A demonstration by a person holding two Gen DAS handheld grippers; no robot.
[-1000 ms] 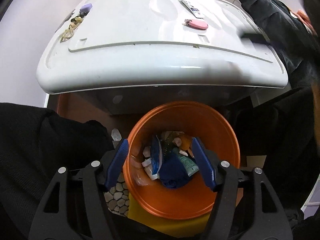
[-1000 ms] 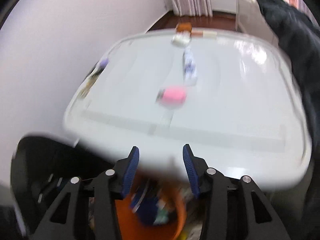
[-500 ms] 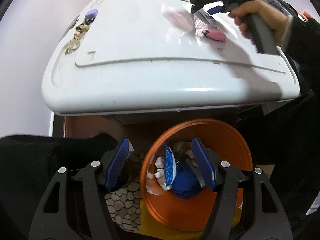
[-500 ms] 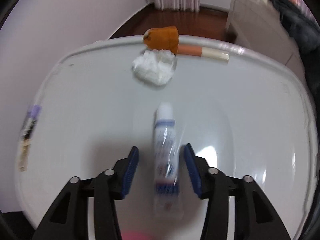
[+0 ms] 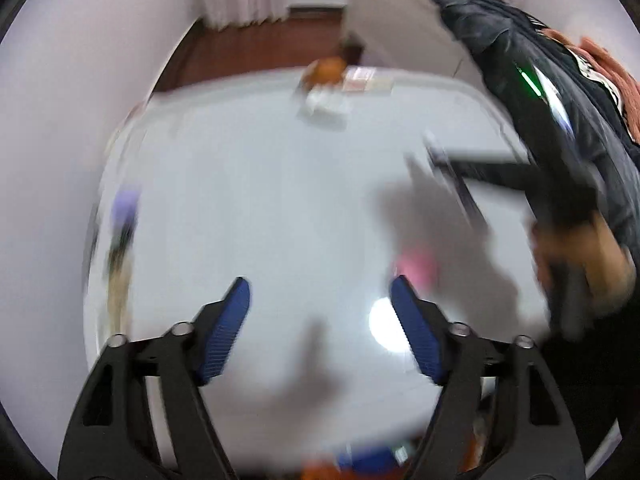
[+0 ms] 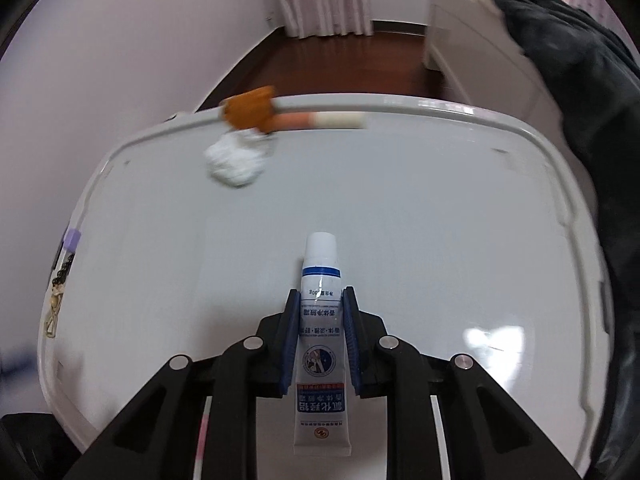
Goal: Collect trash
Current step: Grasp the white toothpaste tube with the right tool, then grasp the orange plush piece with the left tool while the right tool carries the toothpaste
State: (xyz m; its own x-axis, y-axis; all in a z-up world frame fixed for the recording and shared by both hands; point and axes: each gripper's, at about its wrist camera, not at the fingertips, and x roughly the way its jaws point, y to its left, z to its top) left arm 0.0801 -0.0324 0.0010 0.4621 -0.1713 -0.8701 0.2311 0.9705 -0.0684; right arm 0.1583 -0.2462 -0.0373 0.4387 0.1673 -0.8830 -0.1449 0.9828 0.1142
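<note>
The right gripper (image 6: 321, 300) has just been closing, and its blue pads (image 6: 293, 332) now press on both sides of a white tube (image 6: 321, 344) that lies on the white lid (image 6: 420, 240). The tube runs lengthwise between the fingers: its flat crimped end is nearest the camera, below the pads, and its white cap pokes out beyond the fingertips, pointing away. The pads clamp it at about its middle, over the printed label. Farther off on the lid, to the left of the cap's line, sits a crumpled white tissue (image 6: 236, 160); just behind it, at the far rim, is an orange lump (image 6: 250, 110) touching a pink-and-cream stick (image 6: 324, 120) that lies along the rim. At the lid's left edge are a small lilac piece (image 6: 72, 238) and, nearer, a tangle of cord (image 6: 58, 288). The left wrist view is blurred. The left gripper (image 5: 320, 292) has just been opening; its jaws stand wide apart over the lid (image 5: 260, 200) with nothing between them. Just beyond its right finger lies a pink thing (image 5: 418, 266), outside the gap. Farther right, a hand (image 5: 588, 256) holds the right gripper's black frame. The tissue (image 5: 324, 104) and orange lump (image 5: 326, 70) show at the far rim, and the lilac piece (image 5: 124, 206) at the left edge.
</note>
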